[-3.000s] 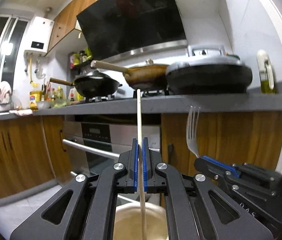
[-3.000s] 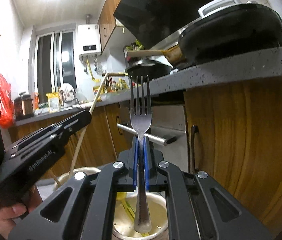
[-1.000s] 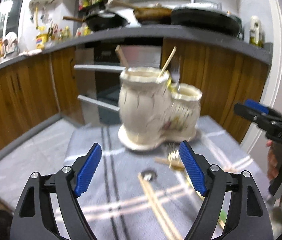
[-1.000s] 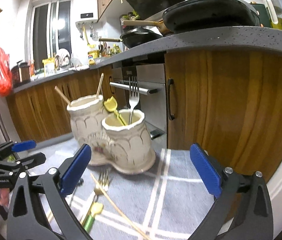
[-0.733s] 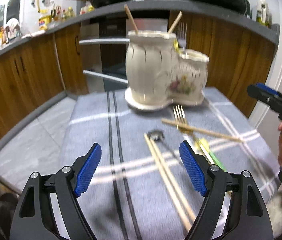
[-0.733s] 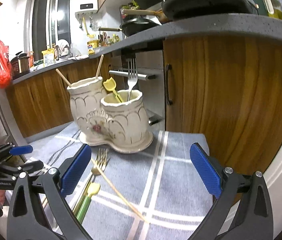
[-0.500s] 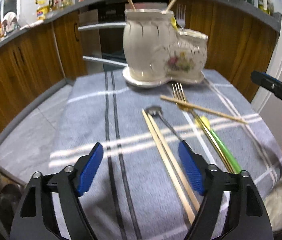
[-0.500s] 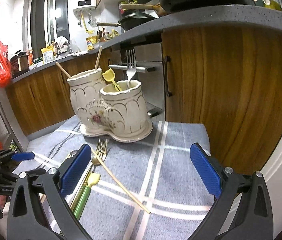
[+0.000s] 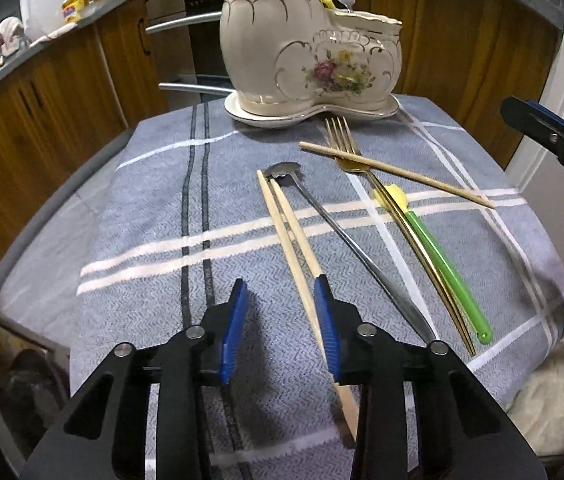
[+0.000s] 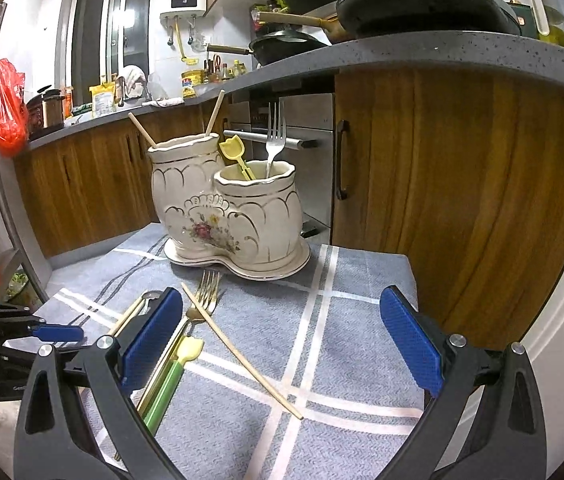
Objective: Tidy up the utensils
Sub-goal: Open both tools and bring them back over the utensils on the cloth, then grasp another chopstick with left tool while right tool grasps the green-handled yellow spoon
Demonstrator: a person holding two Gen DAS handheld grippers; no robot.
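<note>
The two-compartment ceramic utensil holder [image 9: 310,48] stands at the far edge of the grey checked cloth [image 9: 141,208]. Its taller pot carries two wooden chopsticks [image 10: 214,112], and its lower pot carries a steel fork [image 10: 274,128] and a yellow scoop [image 10: 235,152], so the sorting looks to be long sticks in one pot and eating tools in the other.

In front of the holder the unsorted pieces lie loose on the cloth: a pair of chopsticks [image 9: 286,224] side by side, a slim steel spoon [image 9: 346,240] just right of them, a gold fork [image 9: 366,176] with a single chopstick [image 9: 398,174] lying across its neck, and a green-handled yellow scoop [image 9: 438,264] hard against the gold fork's handle.

The left gripper [image 9: 282,320] hangs low near the end of the cloth farthest from the holder, tilted down, its blue pads part-way apart and holding nothing; its right pad sits right at the chopstick pair, so that pair is probably the next pick. The right gripper [image 10: 282,340] is spread wide and empty, held higher and level, facing the holder over the crossed chopstick.
</note>
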